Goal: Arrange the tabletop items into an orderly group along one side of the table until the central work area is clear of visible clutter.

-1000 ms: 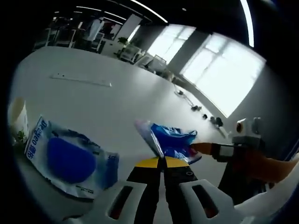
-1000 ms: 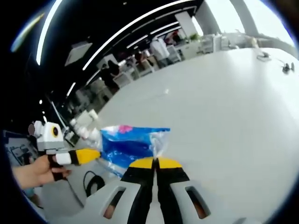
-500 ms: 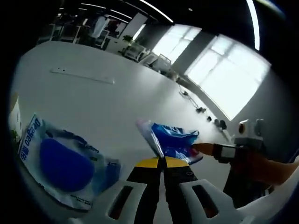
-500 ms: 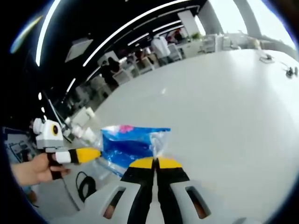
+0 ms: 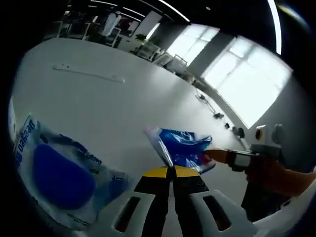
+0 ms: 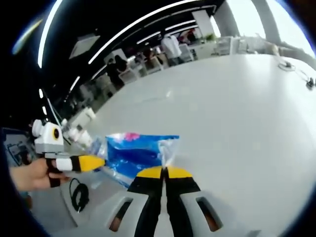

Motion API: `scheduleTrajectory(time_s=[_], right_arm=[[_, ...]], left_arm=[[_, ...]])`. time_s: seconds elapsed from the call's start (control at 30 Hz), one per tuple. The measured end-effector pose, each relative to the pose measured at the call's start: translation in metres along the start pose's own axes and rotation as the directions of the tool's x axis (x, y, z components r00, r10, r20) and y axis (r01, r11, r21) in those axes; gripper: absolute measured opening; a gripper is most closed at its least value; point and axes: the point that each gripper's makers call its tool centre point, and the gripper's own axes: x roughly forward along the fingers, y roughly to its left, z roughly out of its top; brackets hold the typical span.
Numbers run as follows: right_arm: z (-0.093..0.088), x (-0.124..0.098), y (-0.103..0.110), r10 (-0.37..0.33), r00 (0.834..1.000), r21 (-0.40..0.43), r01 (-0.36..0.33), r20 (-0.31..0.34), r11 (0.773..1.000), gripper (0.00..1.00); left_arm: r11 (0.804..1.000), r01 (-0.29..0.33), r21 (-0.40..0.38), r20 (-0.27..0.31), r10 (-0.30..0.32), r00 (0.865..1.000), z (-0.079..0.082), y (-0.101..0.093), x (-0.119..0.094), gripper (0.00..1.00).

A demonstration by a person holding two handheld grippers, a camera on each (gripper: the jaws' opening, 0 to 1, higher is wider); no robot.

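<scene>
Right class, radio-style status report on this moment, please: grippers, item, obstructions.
Left gripper and right gripper both shut on blue packet, held between them above the white table. Second blue-printed bag lying on table. Nothing blocking.

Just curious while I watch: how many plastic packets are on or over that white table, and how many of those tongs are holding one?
Blue plastic packets: 2, one held, one lying on the table
Tongs gripping the held packet: 2, left tongs, right tongs
Total: 4

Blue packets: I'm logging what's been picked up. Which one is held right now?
The smaller crinkled blue packet, pinched at opposite ends by the left tool and right tool. The larger blue packet lies flat on the white table, untouched.
</scene>
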Motion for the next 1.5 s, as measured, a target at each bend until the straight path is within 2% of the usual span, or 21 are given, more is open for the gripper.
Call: scheduleTrajectory(time_s=[0.33, 0.63, 1.27, 1.5], right_arm=[[-0.006, 0.014, -0.008, 0.006, 1.0, -0.016, -0.006, -0.029, 1.0, 0.0], [-0.011, 0.022, -0.013, 0.012, 0.998, -0.02, -0.014, -0.055, 1.0, 0.0], [-0.023, 0.033, -0.024, 0.027, 0.995, -0.005, -0.027, -0.101, 1.0, 0.0], [-0.029, 0.036, -0.024, 0.031, 0.992, -0.032, -0.035, -0.126, 0.999, 0.0]], left_arm=[[1.0, -0.028, -0.011, -0.039, 0.027, 0.999, -0.009, 0.009, 0.009, 0.0], [0.998, -0.046, -0.035, -0.048, 0.045, 0.998, -0.014, 0.015, 0.015, 0.0], [0.995, -0.074, -0.07, -0.083, 0.068, 0.994, -0.027, 0.025, 0.024, 0.0], [0.993, -0.088, -0.078, -0.096, 0.081, 0.992, -0.033, 0.025, 0.024, 0.0]])
